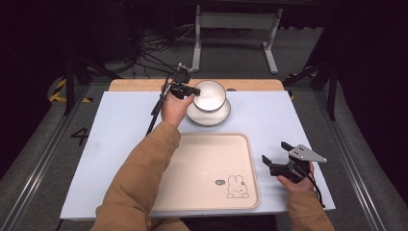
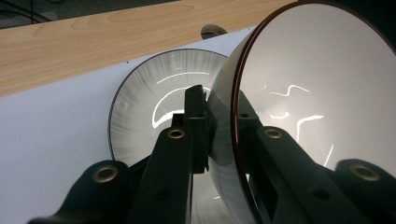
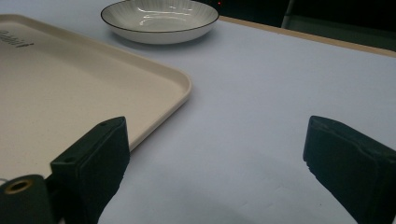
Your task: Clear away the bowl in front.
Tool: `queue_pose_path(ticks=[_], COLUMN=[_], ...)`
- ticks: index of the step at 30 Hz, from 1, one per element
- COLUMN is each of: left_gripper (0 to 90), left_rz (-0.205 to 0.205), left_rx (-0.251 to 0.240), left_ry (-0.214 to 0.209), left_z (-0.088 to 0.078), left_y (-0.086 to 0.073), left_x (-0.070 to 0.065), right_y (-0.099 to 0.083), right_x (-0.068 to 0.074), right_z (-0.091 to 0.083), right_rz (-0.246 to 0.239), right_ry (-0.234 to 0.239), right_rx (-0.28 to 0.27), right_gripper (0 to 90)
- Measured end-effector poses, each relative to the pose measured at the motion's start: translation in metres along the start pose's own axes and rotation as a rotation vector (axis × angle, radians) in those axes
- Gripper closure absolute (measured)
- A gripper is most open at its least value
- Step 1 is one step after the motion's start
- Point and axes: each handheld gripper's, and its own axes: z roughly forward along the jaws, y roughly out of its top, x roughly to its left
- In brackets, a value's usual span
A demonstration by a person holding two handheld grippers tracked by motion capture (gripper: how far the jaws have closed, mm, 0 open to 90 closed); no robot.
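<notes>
Bowl (image 1: 210, 95) is hanging tilted just above the plate (image 1: 210, 115), its rim pinched in the left claw (image 1: 188, 90); right claw (image 1: 278, 155) is waiting spread apart beside the tray (image 1: 192, 163), which is probably awaiting the dishes.

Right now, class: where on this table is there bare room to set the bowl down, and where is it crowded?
The tray is bare except its rabbit print. The table is bare between the plate and the right gripper. It is crowded at the plate, where the left gripper holds the bowl.
</notes>
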Motion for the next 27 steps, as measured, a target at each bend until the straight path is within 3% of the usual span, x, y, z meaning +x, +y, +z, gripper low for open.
queue_pose_path(ticks=[12, 27], left_gripper=[82.1, 82.1], left_rz=[0.019, 0.088], left_rx=[-0.003, 0.024], left_ry=[-0.022, -0.073], left_z=[-0.017, -0.053], left_y=[-0.001, -0.017], left_x=[-0.002, -0.004], right_y=[0.0, 0.0], right_x=[0.0, 0.0], right_z=[0.0, 0.001], right_rz=[0.001, -0.002], right_ry=[0.0, 0.003], right_rx=[0.003, 0.008], right_gripper=[7.8, 7.8])
